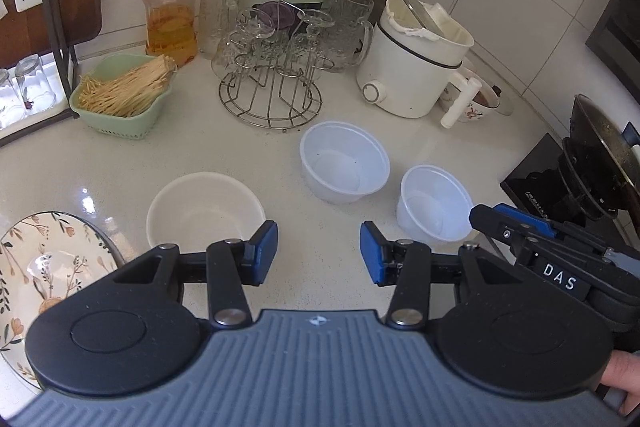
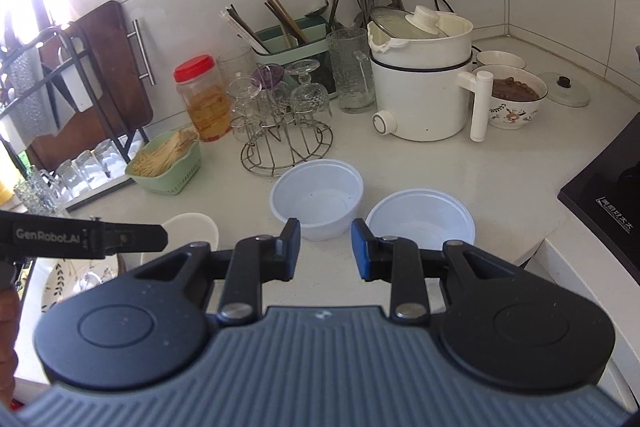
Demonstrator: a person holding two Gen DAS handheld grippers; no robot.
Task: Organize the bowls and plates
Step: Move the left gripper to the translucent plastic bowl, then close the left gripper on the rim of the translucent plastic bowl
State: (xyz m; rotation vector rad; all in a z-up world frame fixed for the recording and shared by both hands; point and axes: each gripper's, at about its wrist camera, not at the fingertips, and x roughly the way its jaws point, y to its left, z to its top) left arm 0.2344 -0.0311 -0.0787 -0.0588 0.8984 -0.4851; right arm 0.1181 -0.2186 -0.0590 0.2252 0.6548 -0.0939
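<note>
The left claw [image 1: 319, 253] hangs released over the white desk [image 1: 280, 163], jaws parted with nothing between them. The right claw [image 2: 325, 249] is released too, its gap narrower and empty.

Three bowls sit apart on the desk: a white bowl [image 1: 206, 211] at near left, its near rim hidden behind the left claw's finger; a clear plastic bowl [image 1: 345, 161] farther back at the middle; and a smaller plastic bowl [image 1: 434, 203] at right, partly covered by the right claw's tip in the left view. A flowered plate [image 1: 52, 267] lies at the near left edge, half cut off by the claw's body.
</note>
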